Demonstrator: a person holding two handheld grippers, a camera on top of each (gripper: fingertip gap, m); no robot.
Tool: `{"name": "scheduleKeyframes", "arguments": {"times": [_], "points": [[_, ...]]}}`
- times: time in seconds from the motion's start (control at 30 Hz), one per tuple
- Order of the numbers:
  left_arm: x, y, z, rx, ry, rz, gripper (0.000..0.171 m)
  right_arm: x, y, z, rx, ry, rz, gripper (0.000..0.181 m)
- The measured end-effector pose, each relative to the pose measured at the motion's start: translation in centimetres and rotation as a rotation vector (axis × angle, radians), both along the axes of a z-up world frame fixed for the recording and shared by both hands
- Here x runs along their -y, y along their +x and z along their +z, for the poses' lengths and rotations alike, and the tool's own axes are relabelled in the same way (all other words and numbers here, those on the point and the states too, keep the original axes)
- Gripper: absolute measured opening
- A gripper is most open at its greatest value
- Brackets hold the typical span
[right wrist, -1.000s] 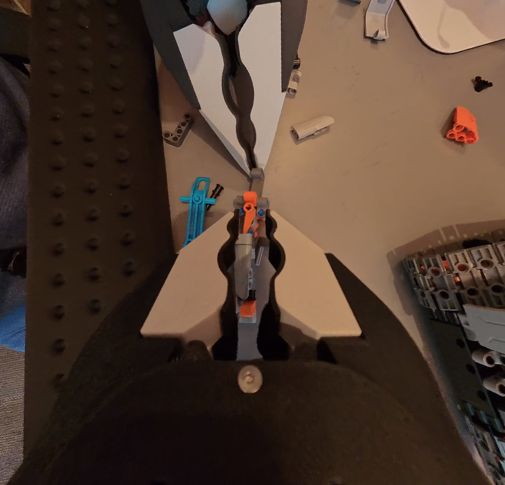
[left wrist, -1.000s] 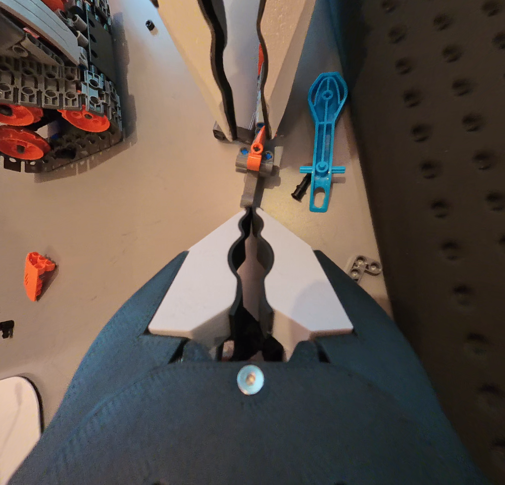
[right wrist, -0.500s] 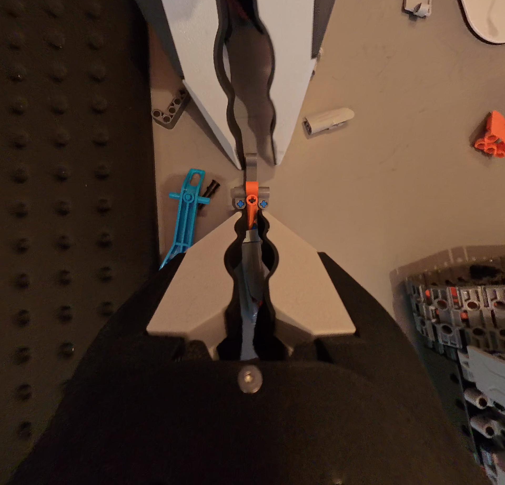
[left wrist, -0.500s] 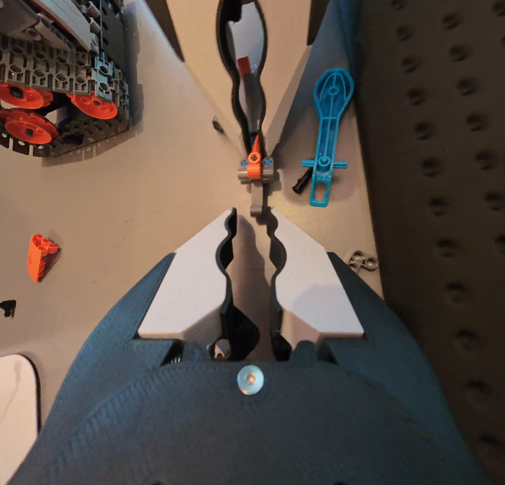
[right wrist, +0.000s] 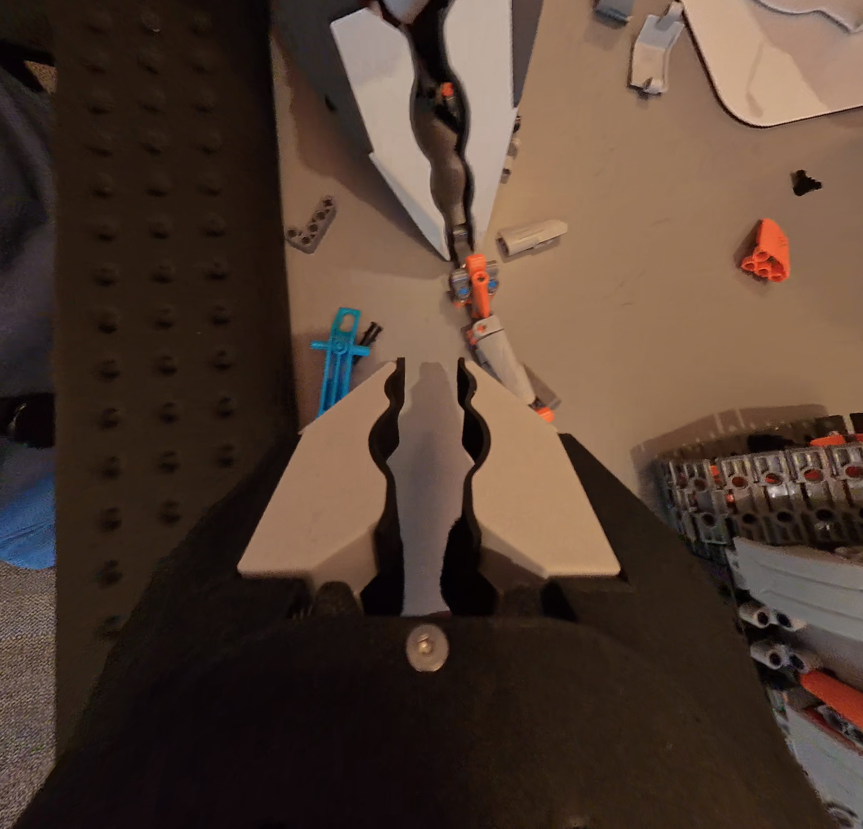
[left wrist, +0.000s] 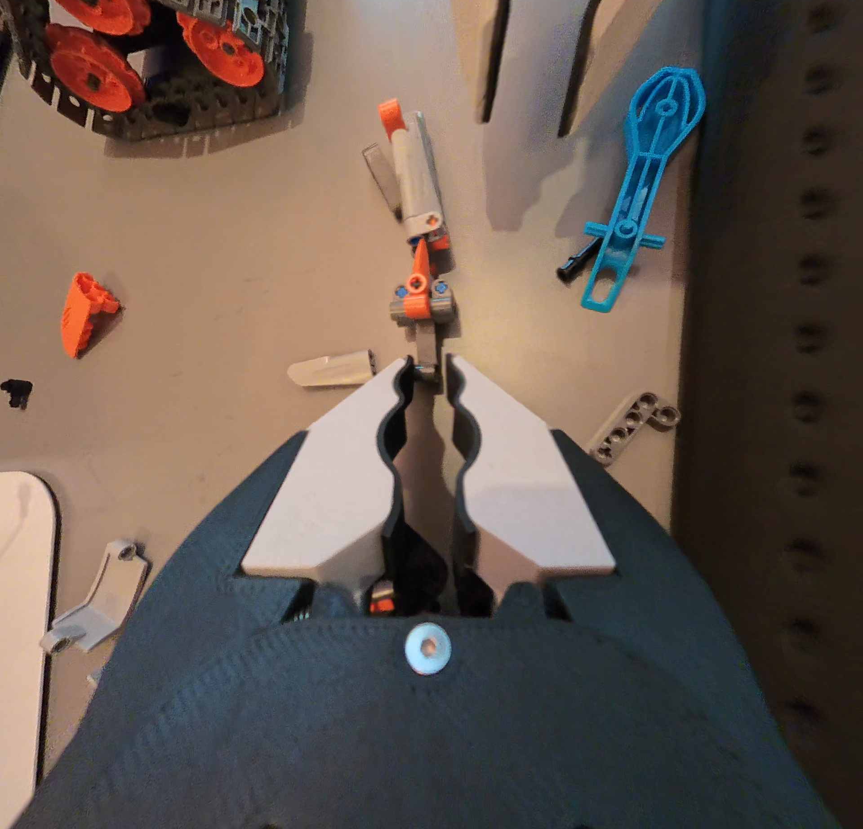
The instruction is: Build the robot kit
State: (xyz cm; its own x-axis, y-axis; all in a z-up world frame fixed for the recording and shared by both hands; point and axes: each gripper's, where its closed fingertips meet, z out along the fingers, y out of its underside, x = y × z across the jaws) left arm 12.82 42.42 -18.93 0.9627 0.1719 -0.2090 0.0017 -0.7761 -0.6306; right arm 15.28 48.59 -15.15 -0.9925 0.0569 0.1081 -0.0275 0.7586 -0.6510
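Grey-orange brick assembly (left wrist: 422,311) seemingly between left gripper (left wrist: 427,370) jaws; right gripper (right wrist: 429,370) empty.

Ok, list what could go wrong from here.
1. The left gripper has its jaws around only the end of the grey stem of the orange-and-grey assembly. Closing there may pivot it or pull it apart.
2. A pale loose piece lies beside that gripper's fingertip and could get knocked.
3. The open right gripper sits close to the assembly's grey cylinder and might nudge it.
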Motion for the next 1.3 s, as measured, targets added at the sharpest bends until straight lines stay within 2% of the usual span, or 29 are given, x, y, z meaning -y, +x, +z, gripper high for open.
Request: {"name": "scheduleKeyframes", "arguments": {"times": [0.1,0.37,0.53,0.7,0.87,1.0,1.3], "points": [[0.9,0.2,0.7,0.003,0.001,0.001,0.023,-0.3,1.4,0.1,-0.006,0.02,0.008,0.022],[6.1,0.6,4.2,-0.027,0.028,0.055,0.027,-3.5,0.9,1.2,-0.056,-0.012,-0.123,0.024],[9.7,0.2,3.6,-0.093,-0.062,0.129,0.03,-5.5,0.1,1.2,-0.092,0.011,-0.193,0.026],[12.3,0.3,3.1,-0.079,-0.103,0.176,0.031,-6.3,-0.3,0.7,-0.11,0.028,-0.226,0.026],[12.9,1.2,1.8,-0.032,-0.147,0.148,0.032,-5.9,0.0,-0.5,-0.088,0.03,-0.211,0.027],[13.4,1.6,1.8,-0.022,-0.135,0.147,0.033,-6.0,0.1,-0.8,-0.07,0.011,-0.212,0.027],[13.4,2.1,1.4,-0.063,-0.131,0.121,0.034,-9.8,0.3,-1.2,-0.054,0.064,-0.302,0.031]]}}
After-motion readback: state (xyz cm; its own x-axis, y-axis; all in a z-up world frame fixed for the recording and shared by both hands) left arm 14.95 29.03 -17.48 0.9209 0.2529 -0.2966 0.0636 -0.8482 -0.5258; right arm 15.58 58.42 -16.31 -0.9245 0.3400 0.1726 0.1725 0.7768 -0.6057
